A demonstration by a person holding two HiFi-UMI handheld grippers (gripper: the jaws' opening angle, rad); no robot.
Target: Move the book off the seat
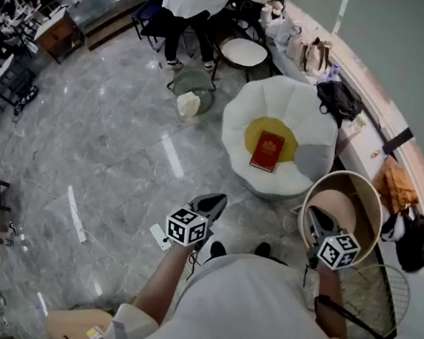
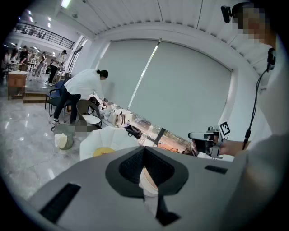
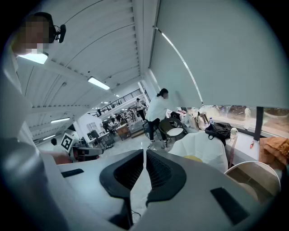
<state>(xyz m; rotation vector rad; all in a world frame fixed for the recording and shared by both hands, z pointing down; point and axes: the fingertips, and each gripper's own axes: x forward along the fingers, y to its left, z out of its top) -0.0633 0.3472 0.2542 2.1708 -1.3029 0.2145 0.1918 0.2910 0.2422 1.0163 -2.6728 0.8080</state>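
**Red book on the seat, both claws shut**

The red book [image 1: 267, 151] lies flat on the yellow cushion [image 1: 254, 132] in the middle of the white seat [image 1: 287, 105]. In both gripper views the seat's tall rim hides the book. The left gripper [image 1: 210, 203] and right gripper [image 1: 318, 220] hang well short of the seat, jaws pressed together, holding nothing. A round wooden tub [image 1: 351, 177] sits just beside the seat's right edge. Grey floor [image 1: 112, 140] lies open on the left.
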